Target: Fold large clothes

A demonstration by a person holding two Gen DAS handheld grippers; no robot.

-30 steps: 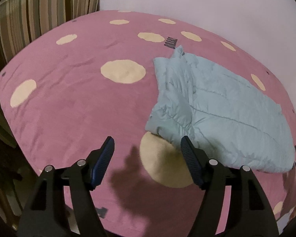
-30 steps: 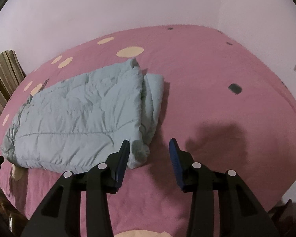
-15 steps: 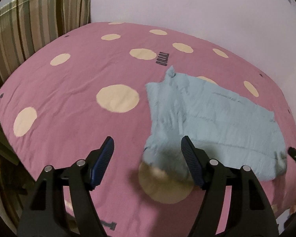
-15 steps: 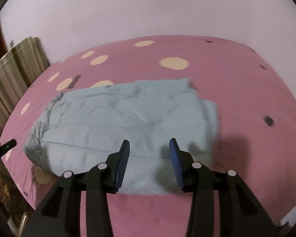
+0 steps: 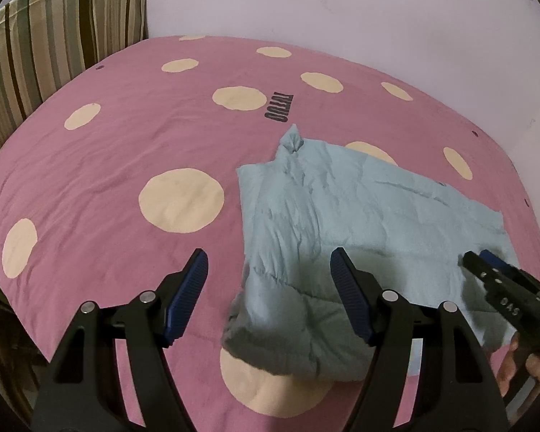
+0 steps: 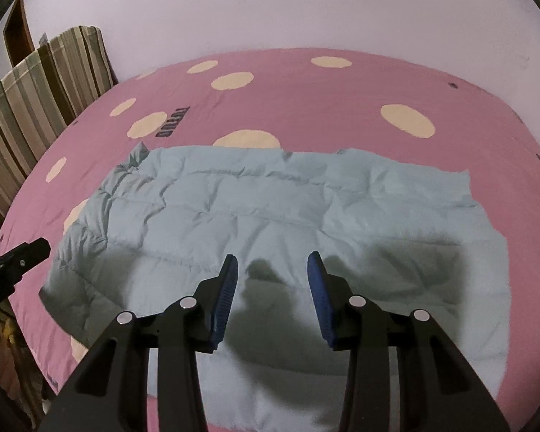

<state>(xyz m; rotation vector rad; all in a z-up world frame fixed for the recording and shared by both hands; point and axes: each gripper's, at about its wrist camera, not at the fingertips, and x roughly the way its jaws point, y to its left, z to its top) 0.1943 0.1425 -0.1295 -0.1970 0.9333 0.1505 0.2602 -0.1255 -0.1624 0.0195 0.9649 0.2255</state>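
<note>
A light blue quilted garment [image 5: 342, 223] lies folded into a rough rectangle on the pink dotted bed cover [image 5: 108, 165]. In the right wrist view the garment [image 6: 270, 216] fills the middle. My left gripper [image 5: 270, 273] is open and empty, hovering over the garment's near left corner. My right gripper [image 6: 271, 277] is open and empty above the garment's near edge. The right gripper also shows at the right edge of the left wrist view [image 5: 496, 280]. The left gripper's tip shows at the left edge of the right wrist view [image 6: 18, 259].
A striped curtain [image 5: 54, 36] hangs at the bed's left side. A pale wall [image 5: 342, 7] stands behind the bed. The bed's left edge drops off near the curtain [image 6: 25, 115].
Both grippers have swung in over the garment. The right gripper moved from the right end to the middle of the near edge. The garment has not moved.
</note>
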